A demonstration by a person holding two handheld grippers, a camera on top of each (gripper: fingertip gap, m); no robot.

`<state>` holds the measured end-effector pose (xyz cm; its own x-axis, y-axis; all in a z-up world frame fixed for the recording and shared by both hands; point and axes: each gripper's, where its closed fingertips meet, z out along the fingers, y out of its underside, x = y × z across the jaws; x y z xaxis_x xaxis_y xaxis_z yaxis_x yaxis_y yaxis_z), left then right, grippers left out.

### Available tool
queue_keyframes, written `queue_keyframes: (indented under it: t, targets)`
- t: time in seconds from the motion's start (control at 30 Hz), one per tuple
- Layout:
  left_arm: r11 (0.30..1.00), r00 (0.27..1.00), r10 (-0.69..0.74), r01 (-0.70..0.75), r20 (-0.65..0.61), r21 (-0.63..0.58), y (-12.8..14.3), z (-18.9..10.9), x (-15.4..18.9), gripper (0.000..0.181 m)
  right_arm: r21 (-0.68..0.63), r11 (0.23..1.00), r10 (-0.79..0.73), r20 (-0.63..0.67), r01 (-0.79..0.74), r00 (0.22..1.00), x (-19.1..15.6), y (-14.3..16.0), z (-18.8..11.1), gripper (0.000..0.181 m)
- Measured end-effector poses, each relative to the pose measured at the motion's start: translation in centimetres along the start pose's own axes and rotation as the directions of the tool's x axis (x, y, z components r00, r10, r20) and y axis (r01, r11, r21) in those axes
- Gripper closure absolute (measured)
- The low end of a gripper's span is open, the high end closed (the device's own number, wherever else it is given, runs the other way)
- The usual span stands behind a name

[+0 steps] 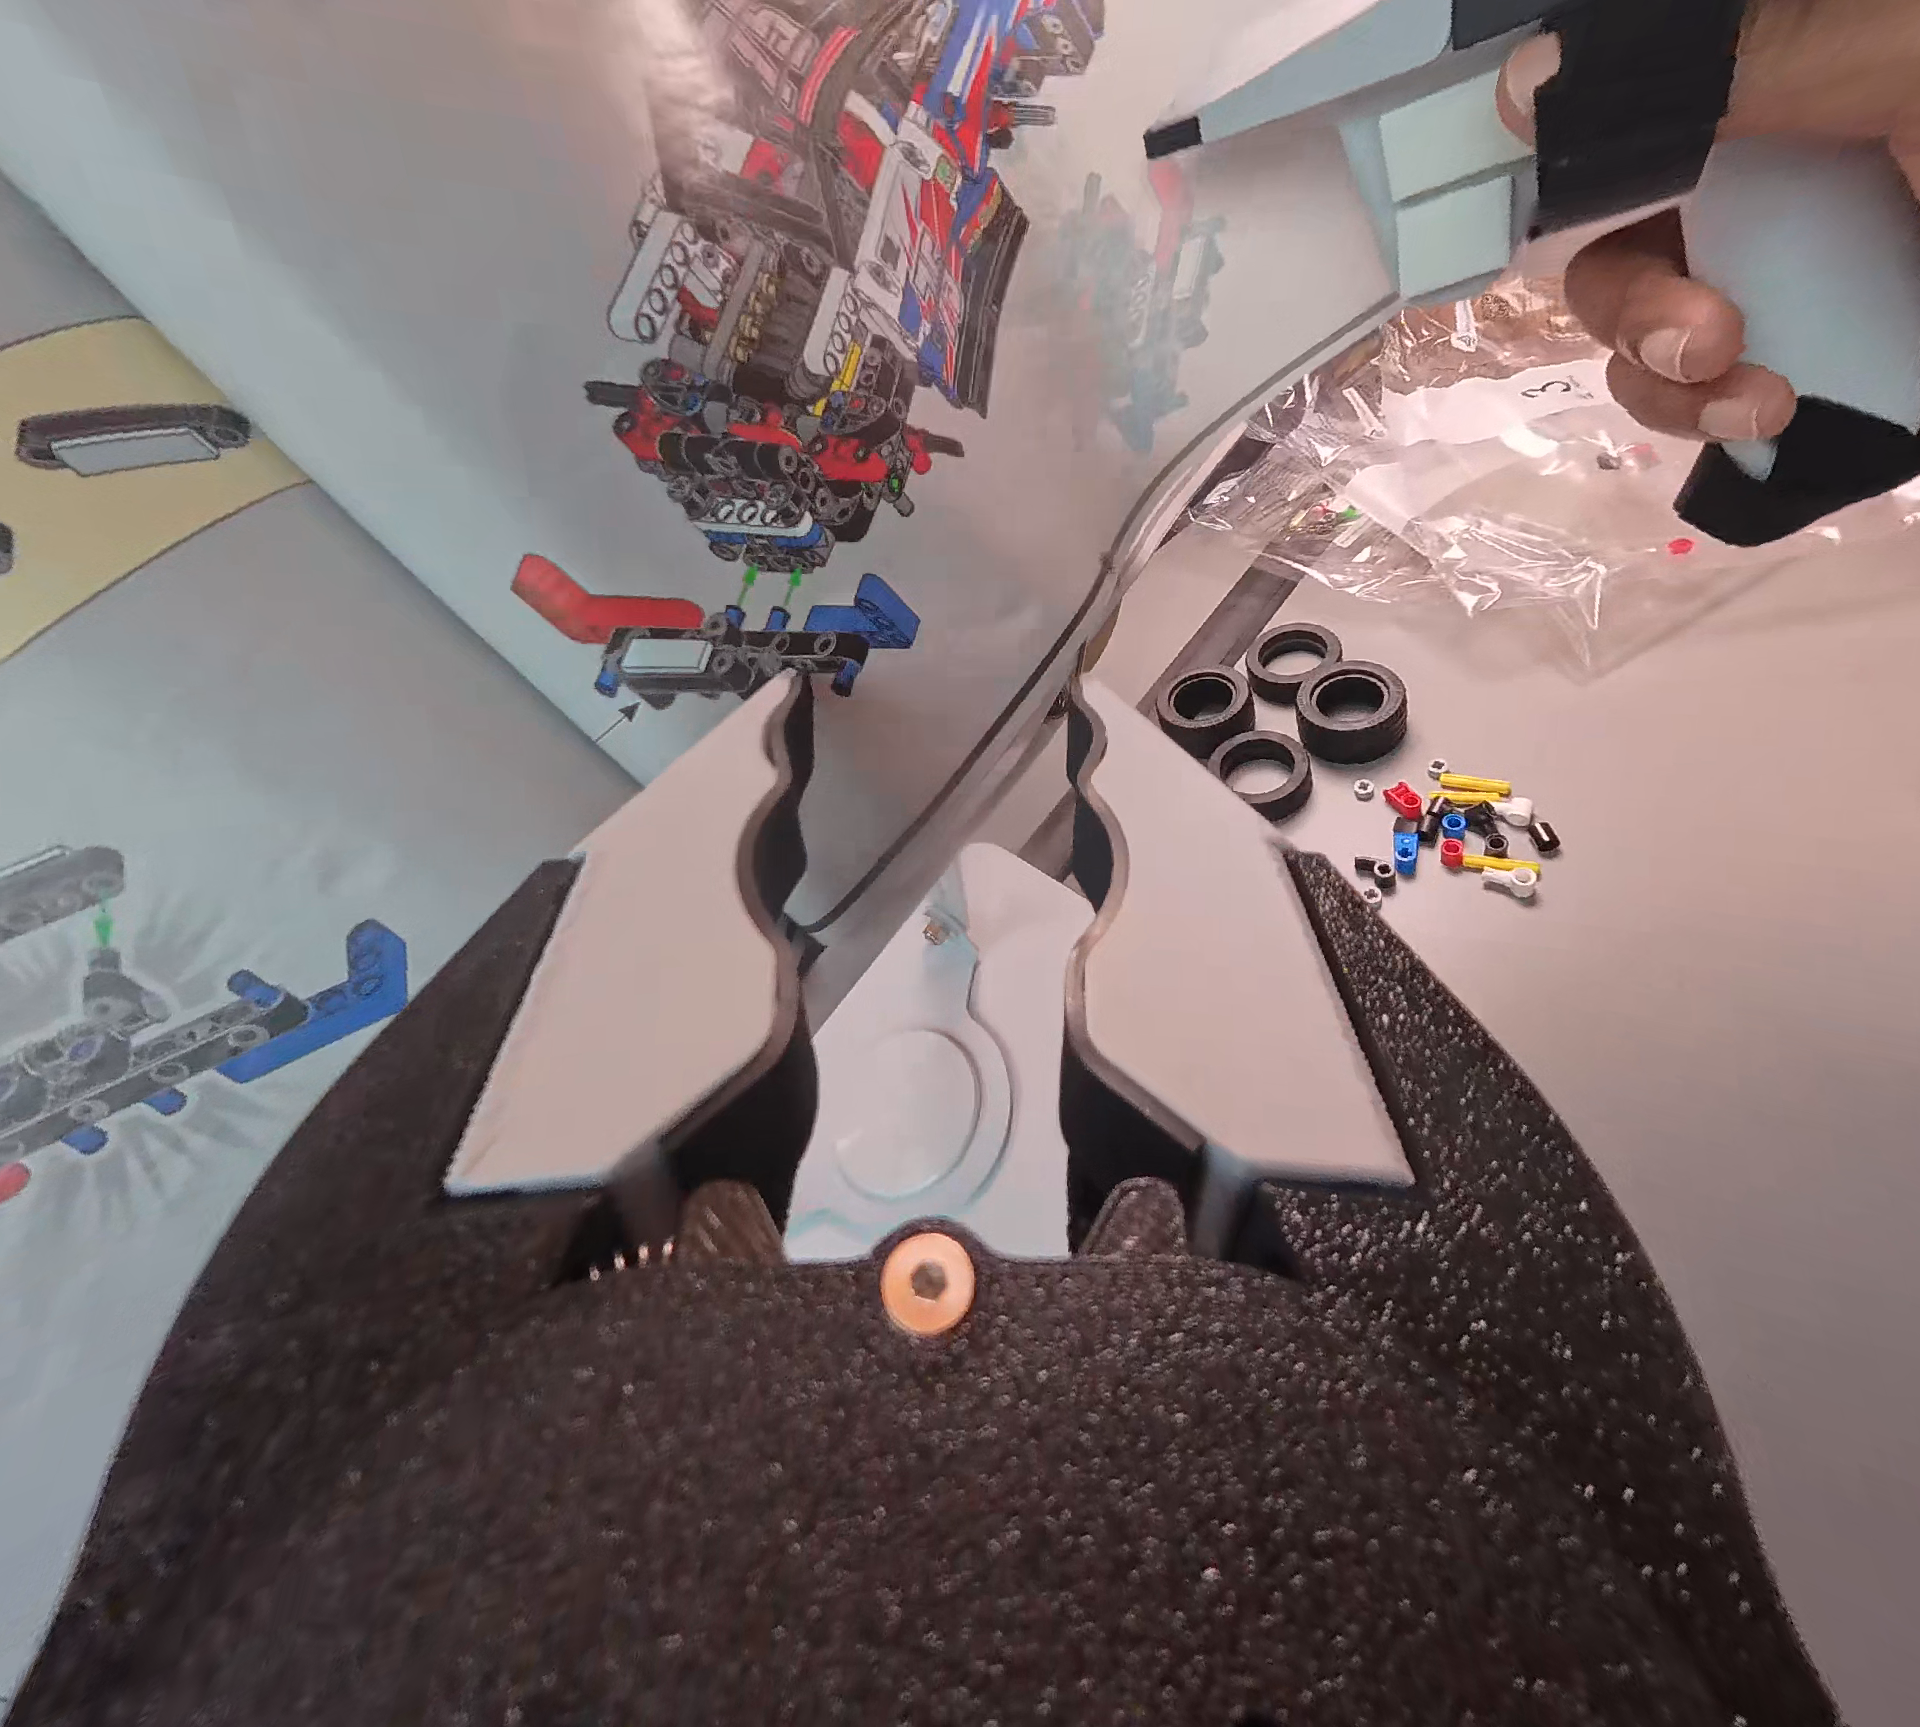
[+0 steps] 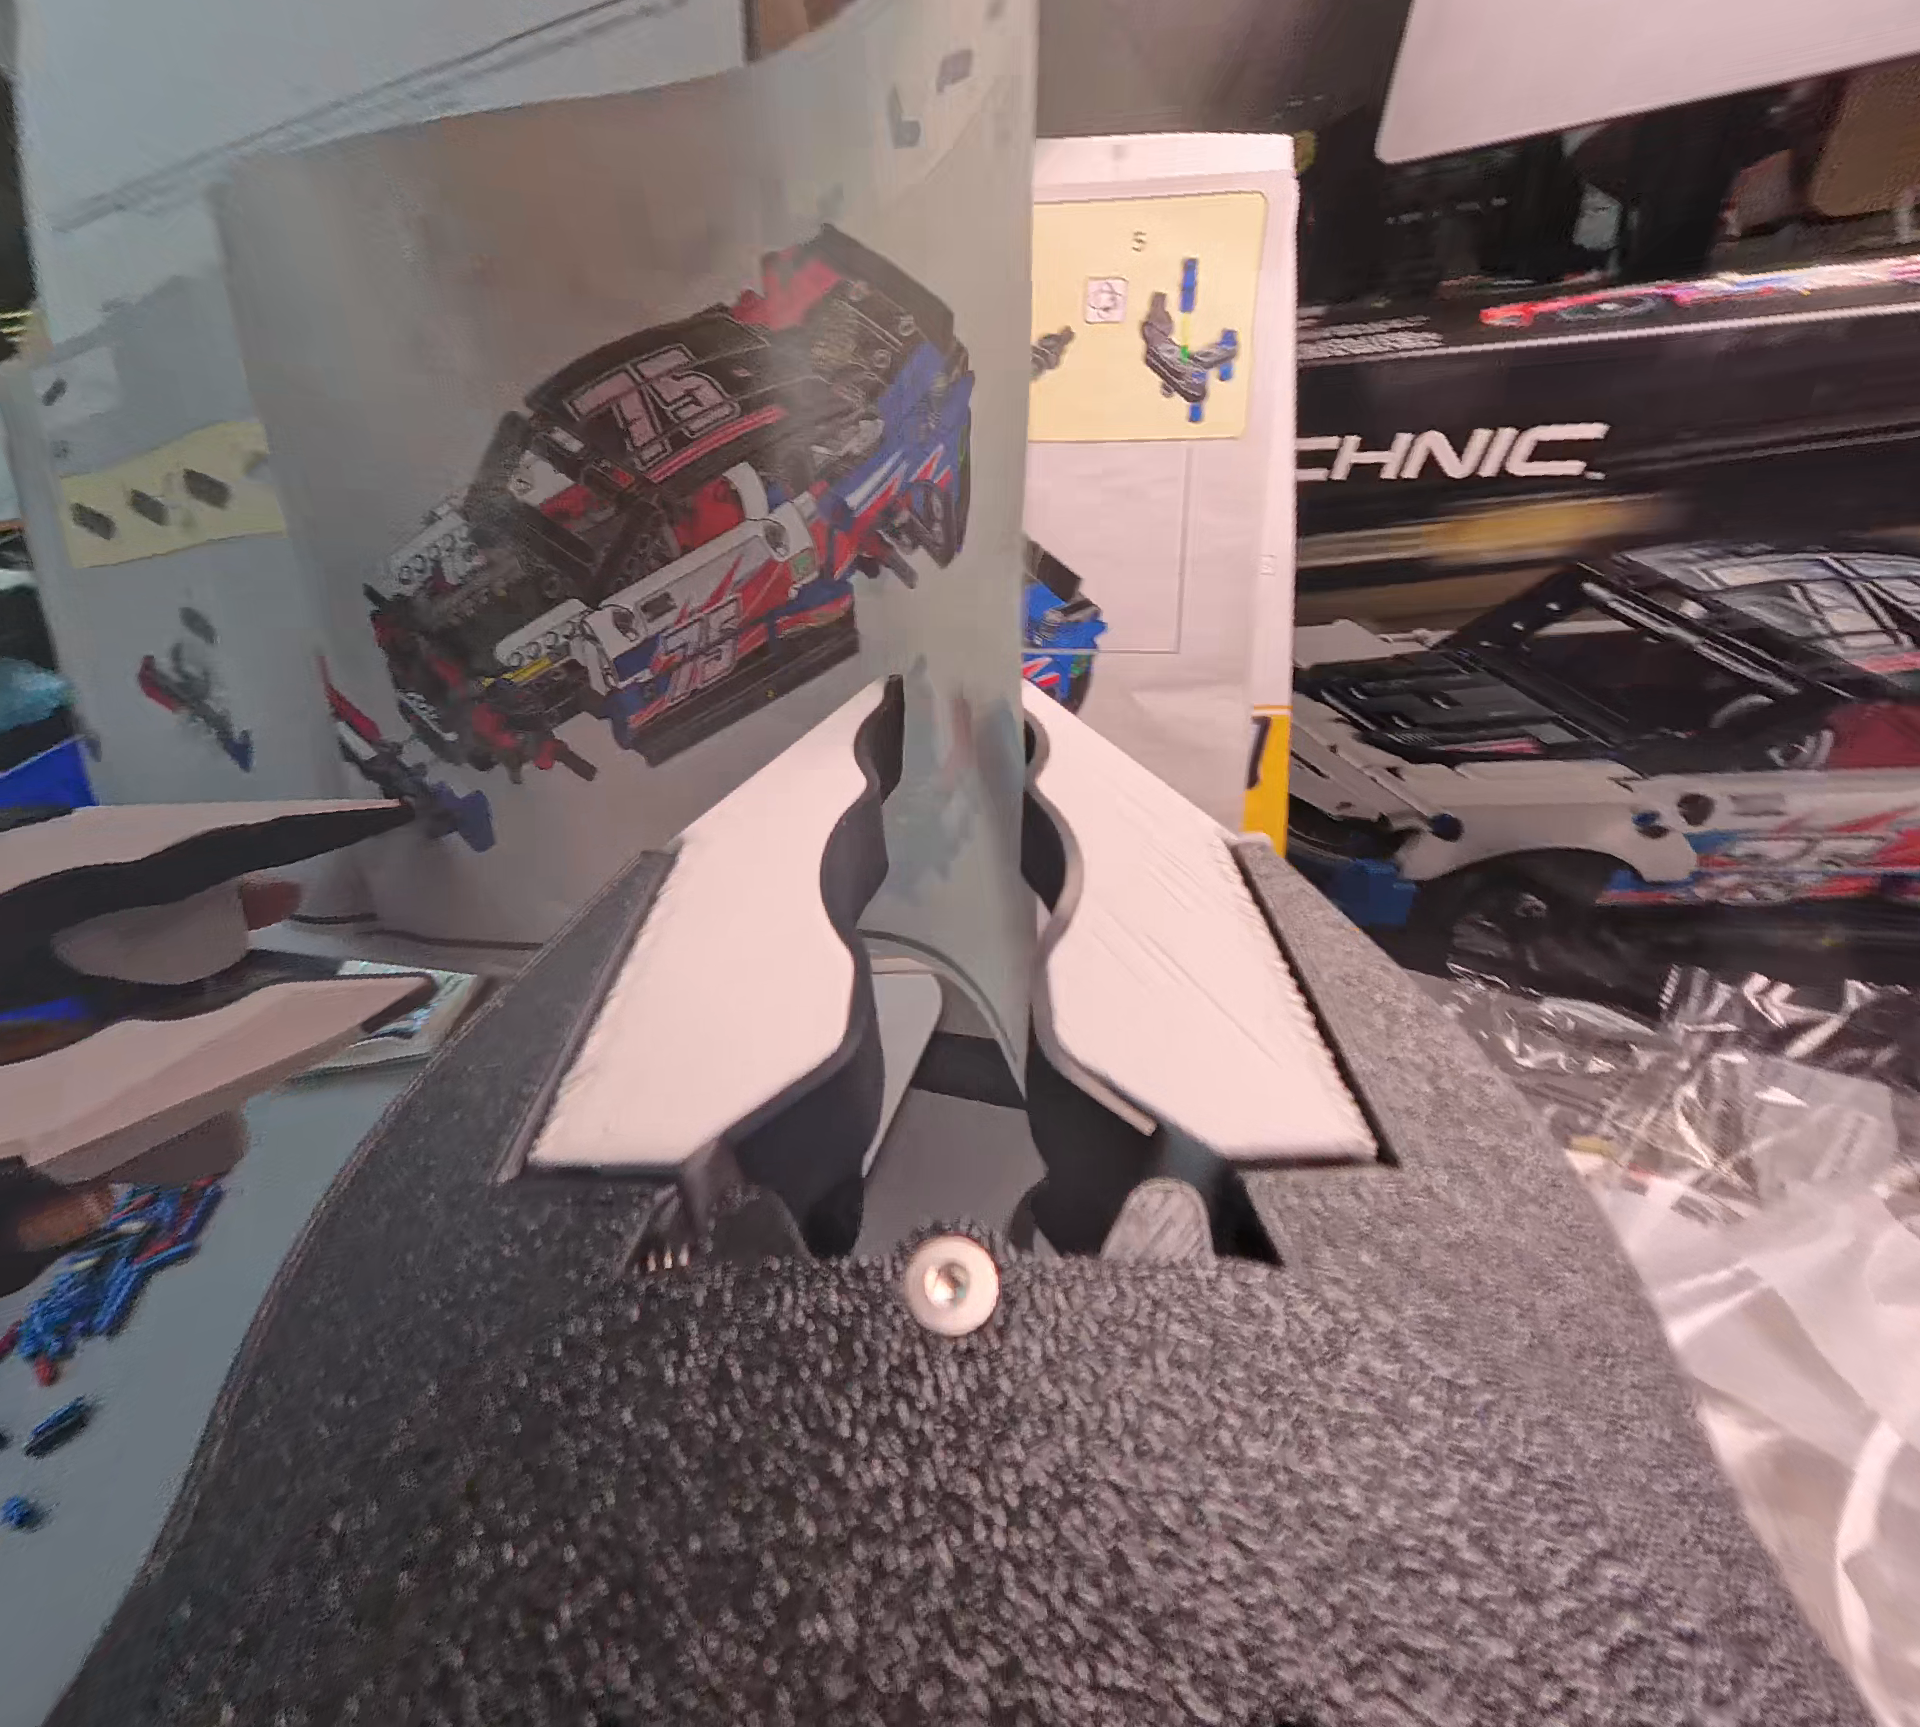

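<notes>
An open instruction booklet [image 1: 312, 119] with pictures of a toy race car fills the left wrist view. My left gripper [image 1: 940, 711] is open, and the curved edge of the booklet's pages [image 1: 997, 742] runs between its fingers. My right gripper [image 2: 961, 711] has its jaws a little apart, with a lifted page [image 2: 623, 275] standing upright in the gap, its free edge against the right finger. The right gripper also shows in the left wrist view [image 1: 1174, 137], held by a hand [image 1: 1662, 327]. The left gripper shows at the left of the right wrist view [image 2: 410, 898].
Several black tyres [image 1: 1278, 721] and a small heap of coloured pins and connectors [image 1: 1455, 825] lie on the grey table [image 1: 1558, 1106]. Crumpled clear bags [image 1: 1455, 472] lie beyond them and also show in the right wrist view [image 2: 1714, 1262]. The toy car's box [image 2: 1610, 638] stands at the back right. My hands' fingertips stand some 15 centimeters from each other.
</notes>
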<state>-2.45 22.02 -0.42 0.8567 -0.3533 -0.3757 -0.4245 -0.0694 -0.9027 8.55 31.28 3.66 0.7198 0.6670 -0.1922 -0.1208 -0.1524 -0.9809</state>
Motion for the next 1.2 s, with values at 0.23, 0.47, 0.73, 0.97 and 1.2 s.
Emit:
queue_keyframes:
  t: [0.23,0.47,0.73,0.97,1.2]
  targets:
    - [0.999,0.999,-0.039,0.039,-0.005,0.029,-0.2,0.4,-0.3,0.139,0.015,0.976,0.216,-0.143,-0.217,0.966,2.2,7.5,-1.9,0.133]
    - [0.987,0.986,-0.153,0.156,-0.059,0.049,-0.5,0.5,-0.4,0.139,-0.006,0.996,0.093,0.040,-0.093,0.995,-5.6,9.5,-0.1,0.145]
    - [0.993,0.991,-0.111,0.113,-0.074,0.017,-0.4,0.3,0.0,0.133,-0.039,0.958,0.285,-0.007,-0.285,0.959,-6.2,9.4,2.1,0.153]
    - [0.997,0.994,-0.080,0.079,-0.069,-0.012,-0.4,0.0,-0.4,0.137,-0.008,0.818,0.573,0.102,-0.575,0.813,-6.7,9.7,1.9,0.173]
    - [0.998,0.996,-0.060,0.057,-0.068,-0.042,-0.1,0.5,-0.1,0.135,0.037,0.543,0.809,0.243,-0.839,0.535,-6.8,10.3,1.5,0.179]
